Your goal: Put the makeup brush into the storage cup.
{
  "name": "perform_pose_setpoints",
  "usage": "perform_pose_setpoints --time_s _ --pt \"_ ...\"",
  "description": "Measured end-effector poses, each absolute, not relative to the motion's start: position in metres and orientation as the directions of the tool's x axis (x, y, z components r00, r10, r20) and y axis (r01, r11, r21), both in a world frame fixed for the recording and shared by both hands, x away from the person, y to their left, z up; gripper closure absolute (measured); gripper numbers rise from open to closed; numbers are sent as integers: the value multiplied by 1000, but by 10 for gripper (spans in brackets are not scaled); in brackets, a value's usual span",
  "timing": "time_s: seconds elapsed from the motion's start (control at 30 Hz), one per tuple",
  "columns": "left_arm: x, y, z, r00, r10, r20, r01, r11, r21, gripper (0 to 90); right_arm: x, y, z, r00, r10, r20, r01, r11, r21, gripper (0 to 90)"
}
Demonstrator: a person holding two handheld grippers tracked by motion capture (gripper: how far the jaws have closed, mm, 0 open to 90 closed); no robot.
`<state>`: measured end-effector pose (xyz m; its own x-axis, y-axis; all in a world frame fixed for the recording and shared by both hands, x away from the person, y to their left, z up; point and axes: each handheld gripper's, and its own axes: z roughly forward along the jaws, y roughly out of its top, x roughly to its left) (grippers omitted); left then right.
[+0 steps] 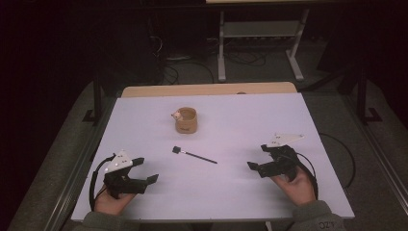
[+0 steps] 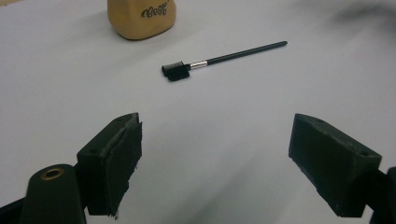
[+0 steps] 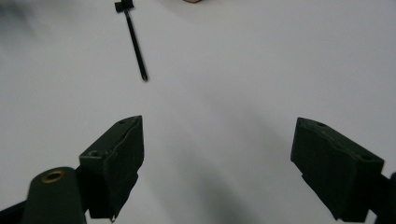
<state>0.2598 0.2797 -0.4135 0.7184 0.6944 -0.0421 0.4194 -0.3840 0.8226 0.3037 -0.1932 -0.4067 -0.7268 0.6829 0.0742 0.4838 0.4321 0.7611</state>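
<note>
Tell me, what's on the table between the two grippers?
A thin black brush lies between the left gripper and the right gripper, a bit farther out, in the high view. The rest is bare white table.

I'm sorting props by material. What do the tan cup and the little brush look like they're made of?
The cup looks like matte tan ceramic or wood, hard to tell which; its smooth rounded wall carries printed black lettering. The brush seems to have a glossy black plastic or lacquered handle, a shiny silver metal collar, and short black bristles.
</note>
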Motion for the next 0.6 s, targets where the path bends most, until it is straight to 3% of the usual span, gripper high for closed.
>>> perform_pose_setpoints --time_s 0.27,0.6 --pt "262 276 -414 723 690 -44 421 -389 819 170 322 -191 -402 -725 677 126 531 433 729 163" --pt "265 274 -414 728 684 -43 416 -392 820 170 344 -162 -386 -776 622 101 489 493 720 162"
